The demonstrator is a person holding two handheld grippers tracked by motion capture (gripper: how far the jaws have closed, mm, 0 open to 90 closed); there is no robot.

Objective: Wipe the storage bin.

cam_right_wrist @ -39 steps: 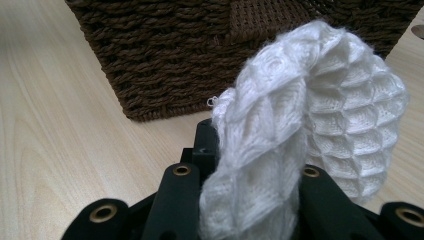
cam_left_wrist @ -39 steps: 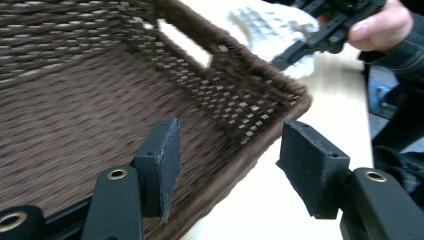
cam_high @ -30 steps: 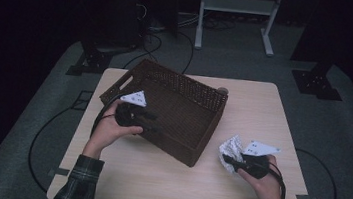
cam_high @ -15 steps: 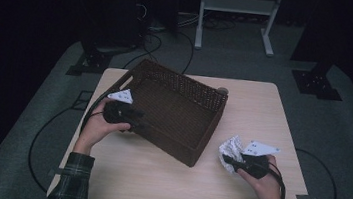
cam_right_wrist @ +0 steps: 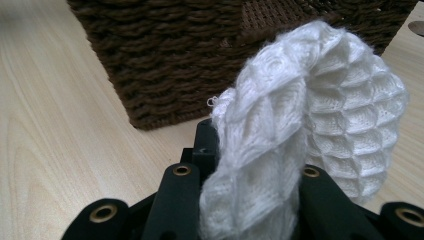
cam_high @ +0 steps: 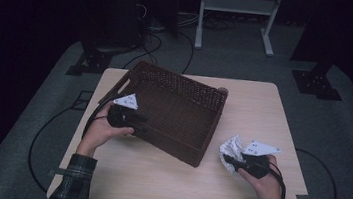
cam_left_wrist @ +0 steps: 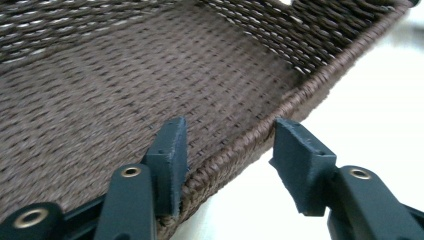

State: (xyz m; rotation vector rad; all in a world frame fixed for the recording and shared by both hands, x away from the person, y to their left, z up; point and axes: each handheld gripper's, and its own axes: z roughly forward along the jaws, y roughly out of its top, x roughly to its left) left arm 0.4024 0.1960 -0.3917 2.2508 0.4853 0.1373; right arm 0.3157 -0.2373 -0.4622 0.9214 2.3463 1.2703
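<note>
no writing can be read in any view.

high view: the left gripper (cam_high: 137, 124) sits at the near-left rim of the brown wicker basket (cam_high: 178, 111). a second ago it lay further over the basket's inside, and it has since drawn back towards the left edge of the wooden table (cam_high: 155, 177). the basket holds nothing that can be seen. the right gripper (cam_high: 232, 159), unmoved, rests on the table just right of the basket's near corner with a white waffle-knit cloth (cam_high: 232, 147) in its jaws.

left gripper view: the jaws straddle the basket's rim (cam_left_wrist: 235, 152), one inside and one outside. they have just been closing, yet the outer pad (cam_left_wrist: 299, 162) stands clear of the weave, so the grip is half-wide and not pressing.

right gripper view: the cloth (cam_right_wrist: 310, 125) bulges up between the narrow jaws, clamped, with the basket's corner just ahead.
</note>
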